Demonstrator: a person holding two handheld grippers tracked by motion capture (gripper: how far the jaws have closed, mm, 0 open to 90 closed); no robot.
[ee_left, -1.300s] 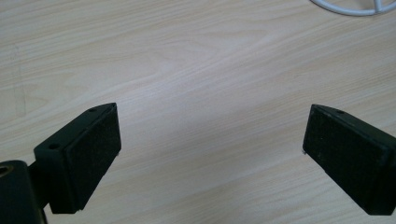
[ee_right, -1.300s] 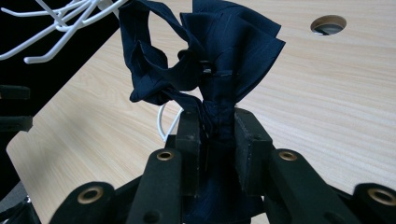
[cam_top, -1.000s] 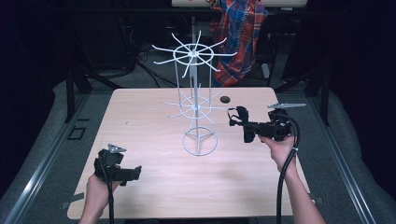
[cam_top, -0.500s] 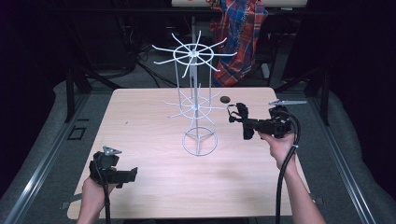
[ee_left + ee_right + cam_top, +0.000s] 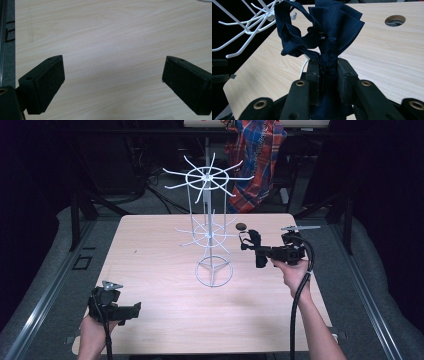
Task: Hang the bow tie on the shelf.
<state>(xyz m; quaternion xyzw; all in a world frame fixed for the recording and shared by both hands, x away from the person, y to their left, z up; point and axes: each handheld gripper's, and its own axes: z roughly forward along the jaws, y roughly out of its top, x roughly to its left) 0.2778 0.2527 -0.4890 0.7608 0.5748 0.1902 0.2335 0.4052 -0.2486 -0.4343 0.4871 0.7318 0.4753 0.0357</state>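
**Dark cloth held beside wire rack**

The right gripper [image 5: 328,72] clamps a bunched navy cloth [image 5: 329,32] just beside the white wire rack [image 5: 210,227]. The left gripper [image 5: 112,82] hangs with jaws spread wide above the bare tabletop [image 5: 150,270].

Matt pale wood-grain table [image 5: 150,270]

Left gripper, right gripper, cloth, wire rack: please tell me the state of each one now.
left gripper: open, nothing between its jaws, over bare table.
right gripper: shut on the dark blue cloth.
dark blue cloth: bunched, pinched, held beside the rack's lower hooks.
white wire rack: upright, hooks bare.
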